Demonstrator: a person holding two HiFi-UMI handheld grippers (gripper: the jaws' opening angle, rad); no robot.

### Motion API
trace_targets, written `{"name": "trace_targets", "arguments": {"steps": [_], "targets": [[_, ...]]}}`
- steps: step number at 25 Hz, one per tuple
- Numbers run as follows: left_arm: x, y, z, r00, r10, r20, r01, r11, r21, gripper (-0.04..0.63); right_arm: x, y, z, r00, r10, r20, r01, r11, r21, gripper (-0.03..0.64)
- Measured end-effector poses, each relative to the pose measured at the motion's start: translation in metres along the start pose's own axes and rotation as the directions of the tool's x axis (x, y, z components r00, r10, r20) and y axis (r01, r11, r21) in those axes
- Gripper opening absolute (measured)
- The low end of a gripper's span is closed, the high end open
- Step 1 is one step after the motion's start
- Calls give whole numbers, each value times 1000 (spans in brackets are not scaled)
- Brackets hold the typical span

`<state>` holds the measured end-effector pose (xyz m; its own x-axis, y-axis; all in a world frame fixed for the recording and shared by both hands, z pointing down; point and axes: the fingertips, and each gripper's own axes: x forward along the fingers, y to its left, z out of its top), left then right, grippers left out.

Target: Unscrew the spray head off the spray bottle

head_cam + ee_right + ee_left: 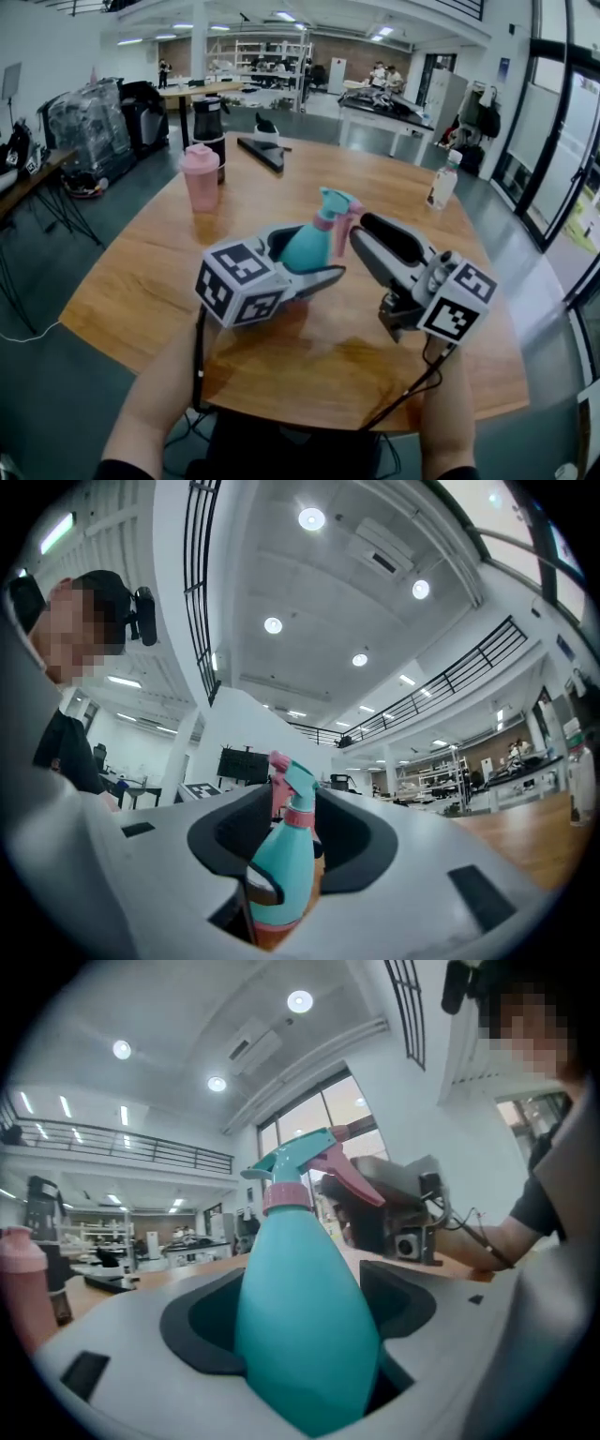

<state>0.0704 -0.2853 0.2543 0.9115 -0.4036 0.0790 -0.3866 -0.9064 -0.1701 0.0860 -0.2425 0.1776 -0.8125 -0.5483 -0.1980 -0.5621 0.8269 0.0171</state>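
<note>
Teal bottle (pixel 302 1316) clamped in L gripper (pixel 314 253).

Left grey two-finger gripper (pixel 317 255): held level, fingers closed on the body of the teal plastic spray bottle (pixel 305 246). Right grey two-finger gripper (pixel 359 234): angled toward the left unit, fingers spread wide, gripping nothing. Both forearms reach forward.
</note>
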Motion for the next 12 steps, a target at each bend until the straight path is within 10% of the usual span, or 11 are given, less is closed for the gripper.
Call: {"name": "trace_targets", "arguments": {"steps": [6, 12], "targets": [[-3, 32, -2, 974, 227, -7, -227, 974, -7, 391, 1, 19, 16, 1000, -11, -5, 11, 996, -85, 10], [1, 20, 6, 974, 224, 31, -225, 974, 16, 391, 26, 20, -13, 983, -109, -149, 90, 987, -131, 9]]}}
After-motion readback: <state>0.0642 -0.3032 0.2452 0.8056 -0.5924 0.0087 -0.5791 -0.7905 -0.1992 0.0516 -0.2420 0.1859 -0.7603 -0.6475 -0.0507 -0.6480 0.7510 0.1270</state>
